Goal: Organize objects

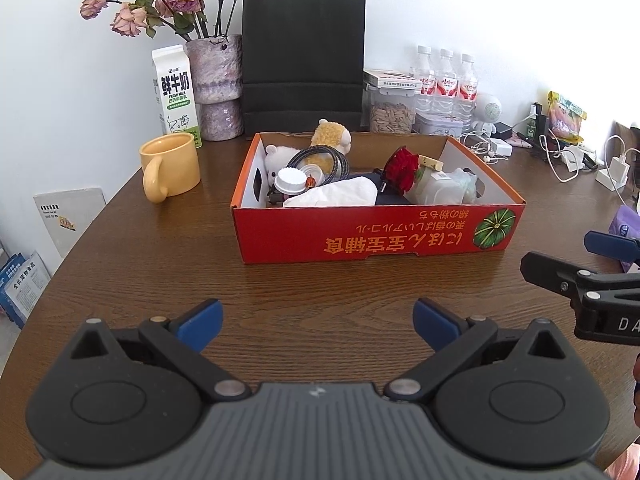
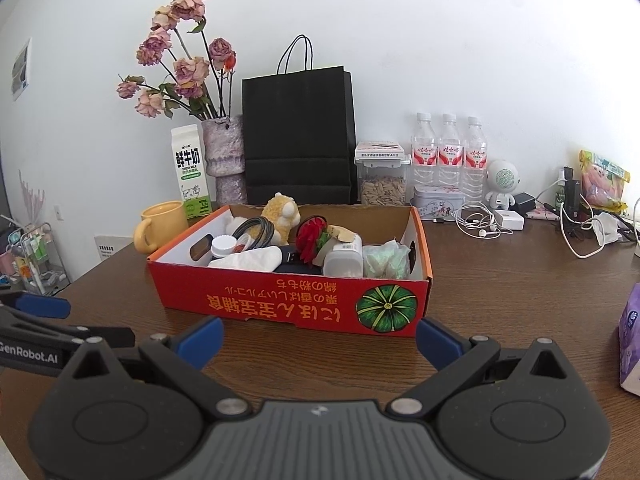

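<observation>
Left gripper (image 1: 318, 322) and right gripper (image 2: 319, 338), both spread wide and empty, hover above the wooden table (image 1: 160, 264) in front of the red cardboard box (image 2: 280, 304). The box (printed side facing the cameras) holds a plush alpaca (image 2: 282, 210), red rose (image 2: 312, 236), coiled cable (image 1: 320, 158) and white jar (image 2: 342, 260).

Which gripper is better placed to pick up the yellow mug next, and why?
Left, probably. The mug stands left of the red box, on the left gripper's side with bare table between. The right gripper faces the box, which lies across its path. Both are open and empty.
</observation>
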Available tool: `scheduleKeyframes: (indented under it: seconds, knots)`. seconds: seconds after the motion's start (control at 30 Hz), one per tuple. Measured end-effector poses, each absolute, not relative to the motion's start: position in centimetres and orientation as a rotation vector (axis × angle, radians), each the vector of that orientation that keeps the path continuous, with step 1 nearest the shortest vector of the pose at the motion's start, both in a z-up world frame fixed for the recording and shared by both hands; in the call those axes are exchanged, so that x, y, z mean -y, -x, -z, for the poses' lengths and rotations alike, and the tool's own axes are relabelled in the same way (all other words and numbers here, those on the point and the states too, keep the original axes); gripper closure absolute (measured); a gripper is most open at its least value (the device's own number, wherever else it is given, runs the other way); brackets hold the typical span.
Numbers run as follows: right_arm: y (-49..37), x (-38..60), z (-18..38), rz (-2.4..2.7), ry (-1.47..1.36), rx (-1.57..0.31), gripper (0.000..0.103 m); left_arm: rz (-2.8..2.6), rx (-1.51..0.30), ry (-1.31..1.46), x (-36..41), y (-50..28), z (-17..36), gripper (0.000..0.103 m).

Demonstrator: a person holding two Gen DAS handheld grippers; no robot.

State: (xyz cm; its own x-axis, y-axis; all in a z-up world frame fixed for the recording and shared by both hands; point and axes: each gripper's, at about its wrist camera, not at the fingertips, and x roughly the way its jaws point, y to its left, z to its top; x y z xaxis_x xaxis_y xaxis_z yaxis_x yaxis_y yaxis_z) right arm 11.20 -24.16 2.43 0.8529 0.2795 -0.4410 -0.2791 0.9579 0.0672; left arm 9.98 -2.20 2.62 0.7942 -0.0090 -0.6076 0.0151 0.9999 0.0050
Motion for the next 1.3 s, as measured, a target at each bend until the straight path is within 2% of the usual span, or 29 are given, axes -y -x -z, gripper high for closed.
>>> scheduleKeyframes:
  seconds: [1.3]
  knots:
    - [-10.99, 23.88, -1.74, -0.298, -0.001, -0.477, 0.0, 0.052, -0.653, -0.015, 2.57, -9.87, -2.64, 0.0]
